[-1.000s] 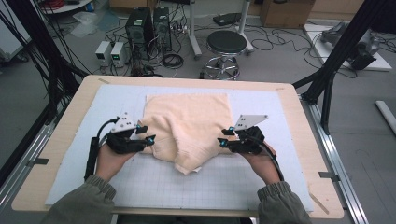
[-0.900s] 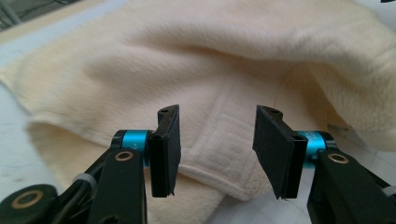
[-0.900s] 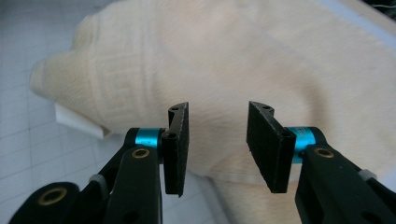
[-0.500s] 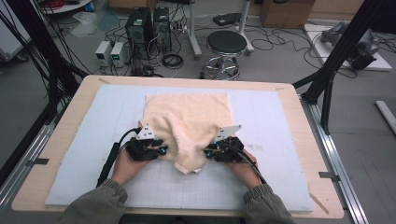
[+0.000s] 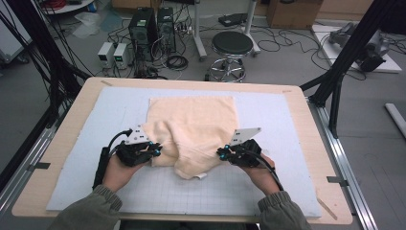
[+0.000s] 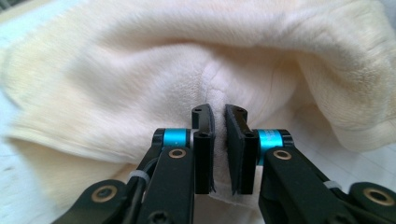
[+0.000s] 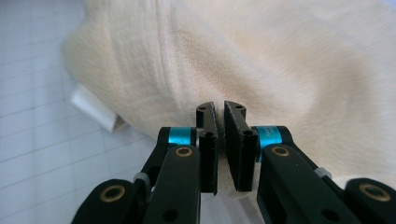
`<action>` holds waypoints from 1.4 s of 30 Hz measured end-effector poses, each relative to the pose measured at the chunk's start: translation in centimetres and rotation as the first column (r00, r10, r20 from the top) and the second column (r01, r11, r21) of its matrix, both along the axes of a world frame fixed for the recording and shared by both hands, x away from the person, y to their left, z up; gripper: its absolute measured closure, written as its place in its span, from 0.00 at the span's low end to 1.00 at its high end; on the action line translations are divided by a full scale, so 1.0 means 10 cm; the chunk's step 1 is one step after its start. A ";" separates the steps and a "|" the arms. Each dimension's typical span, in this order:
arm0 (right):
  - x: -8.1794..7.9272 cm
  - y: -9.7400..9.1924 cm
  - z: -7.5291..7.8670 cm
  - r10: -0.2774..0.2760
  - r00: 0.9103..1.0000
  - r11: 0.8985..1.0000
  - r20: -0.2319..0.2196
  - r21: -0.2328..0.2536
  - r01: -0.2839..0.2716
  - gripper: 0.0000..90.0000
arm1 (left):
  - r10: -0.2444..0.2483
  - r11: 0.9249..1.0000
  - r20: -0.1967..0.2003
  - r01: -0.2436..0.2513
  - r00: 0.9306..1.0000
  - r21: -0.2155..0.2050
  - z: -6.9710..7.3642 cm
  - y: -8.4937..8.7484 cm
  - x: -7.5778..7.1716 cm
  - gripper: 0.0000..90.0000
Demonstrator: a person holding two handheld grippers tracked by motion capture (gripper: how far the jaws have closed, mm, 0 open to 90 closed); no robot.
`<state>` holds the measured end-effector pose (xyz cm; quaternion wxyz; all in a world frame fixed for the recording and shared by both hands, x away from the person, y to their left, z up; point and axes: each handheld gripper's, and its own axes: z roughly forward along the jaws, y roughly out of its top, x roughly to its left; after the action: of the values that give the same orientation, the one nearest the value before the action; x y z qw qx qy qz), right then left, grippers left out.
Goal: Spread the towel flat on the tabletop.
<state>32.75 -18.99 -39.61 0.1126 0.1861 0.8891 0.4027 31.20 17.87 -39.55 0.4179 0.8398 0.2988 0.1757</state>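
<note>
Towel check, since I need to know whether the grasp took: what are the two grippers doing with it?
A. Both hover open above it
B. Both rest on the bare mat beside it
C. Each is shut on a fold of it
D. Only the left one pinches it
C: the left gripper and the right gripper each have their jaws closed on a fold of the towel.

Looking along my left gripper (image 6: 219, 122), I see its two black jaws nearly together, having just been closing, with a fold of the cream towel (image 6: 201, 60) pinched between them. The towel bunches up in soft ridges ahead, over the pale mat (image 6: 14, 186) at the edges.
</note>
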 end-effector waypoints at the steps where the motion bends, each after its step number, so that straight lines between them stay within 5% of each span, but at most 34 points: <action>1: -0.02 -0.04 0.05 0.002 1.000 1.000 0.012 0.003 -0.002 0.94 | 0.004 1.000 0.009 -0.004 1.000 -0.003 0.04 0.03 -0.02 0.91; 12: -0.27 -0.20 0.52 0.025 0.996 1.000 0.091 0.013 -0.026 0.94 | 0.005 0.999 0.075 -0.002 0.997 -0.045 0.44 0.35 -0.31 0.94; 17: -0.30 -0.22 0.69 0.035 0.992 0.999 0.117 -0.015 -0.034 0.94 | 0.017 0.999 0.101 -0.012 0.995 -0.049 0.48 0.39 -0.35 0.94; 20: -0.08 -0.19 0.61 -0.011 0.996 0.999 0.093 -0.044 0.015 0.94 | 0.058 0.998 0.059 -0.056 0.997 -0.034 0.28 0.35 -0.13 0.94; 22: 0.16 -0.19 0.45 -0.074 0.997 0.995 0.038 -0.065 0.077 0.90 | 0.103 0.995 0.002 -0.103 0.995 -0.008 0.11 0.32 0.09 0.93; 25: 0.41 -0.25 0.25 -0.147 0.989 0.989 -0.033 -0.037 0.146 0.82 | 0.121 0.992 -0.059 -0.123 0.991 -0.030 -0.01 0.33 0.26 0.75; 27: 0.40 -0.29 0.21 -0.129 0.991 0.991 -0.043 0.016 0.130 0.78 | 0.091 0.993 -0.056 -0.095 0.994 -0.072 0.00 0.35 0.28 0.68; 29: 0.37 -0.28 0.21 -0.092 0.995 0.996 -0.039 0.012 0.093 0.68 | 0.066 0.994 -0.058 -0.071 0.996 -0.088 0.00 0.35 0.29 0.60; 33: 0.37 -0.20 0.16 -0.062 0.996 0.998 -0.065 -0.001 0.062 0.57 | 0.032 0.999 -0.090 -0.036 0.995 -0.037 -0.10 0.25 0.34 0.56; 35: 0.39 -0.12 0.09 -0.060 0.995 0.997 -0.080 -0.051 0.056 0.60 | 0.031 1.000 -0.093 -0.031 0.995 0.000 -0.16 0.19 0.37 0.60; 38: 0.42 0.00 -0.02 -0.052 0.994 0.990 -0.092 -0.138 0.039 0.77 | 0.024 0.999 -0.107 -0.020 0.994 0.036 -0.21 0.15 0.38 0.78; 42: 0.36 0.06 -0.02 -0.018 0.996 0.988 -0.087 -0.152 0.005 0.88 | 0.007 0.999 -0.086 -0.004 0.996 0.033 -0.12 0.16 0.29 0.91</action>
<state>36.34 -18.43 -39.78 0.0896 0.1995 0.9202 0.3246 34.10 19.49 -40.71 0.3903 0.8525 0.3159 0.1453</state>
